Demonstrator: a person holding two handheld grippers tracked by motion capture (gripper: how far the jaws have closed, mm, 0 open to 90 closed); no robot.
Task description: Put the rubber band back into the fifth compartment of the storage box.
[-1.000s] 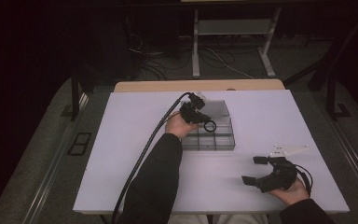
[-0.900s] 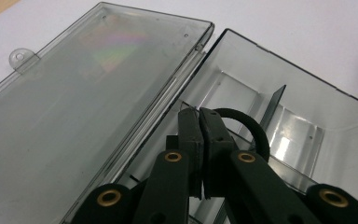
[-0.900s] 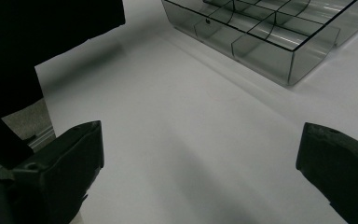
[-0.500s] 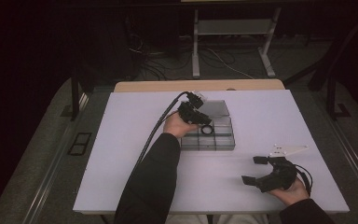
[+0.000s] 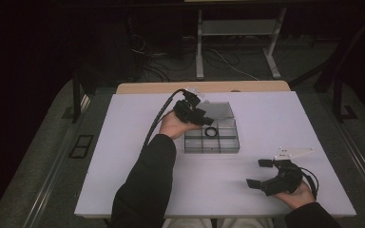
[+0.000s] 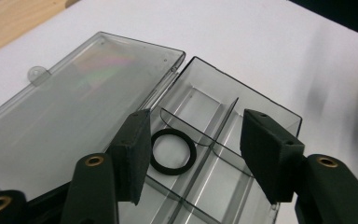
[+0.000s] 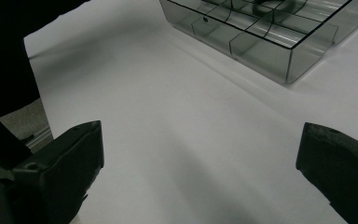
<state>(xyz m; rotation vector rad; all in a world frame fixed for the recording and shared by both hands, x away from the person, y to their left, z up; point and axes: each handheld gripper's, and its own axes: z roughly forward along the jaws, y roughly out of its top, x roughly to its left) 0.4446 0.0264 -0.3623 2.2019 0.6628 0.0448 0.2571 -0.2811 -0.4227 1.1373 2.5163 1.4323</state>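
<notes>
now the flat black rubber ring [image 6: 173, 151] lies free in a compartment of the clear smoky plastic divider box [image 6: 270, 109], just below and ahead of the left gripper [image 6: 193, 149], whose jaws have just been opening, empty. the right gripper [image 5: 262, 173] rests well apart, wide open, empty.

Dark room, grey floor [image 5: 38, 156], white table [image 5: 123, 180]

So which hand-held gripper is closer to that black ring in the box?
Left. The left hand-held gripper hovers just above the black ring, jaws open; the right hand-held gripper rests far off on the table.
</notes>
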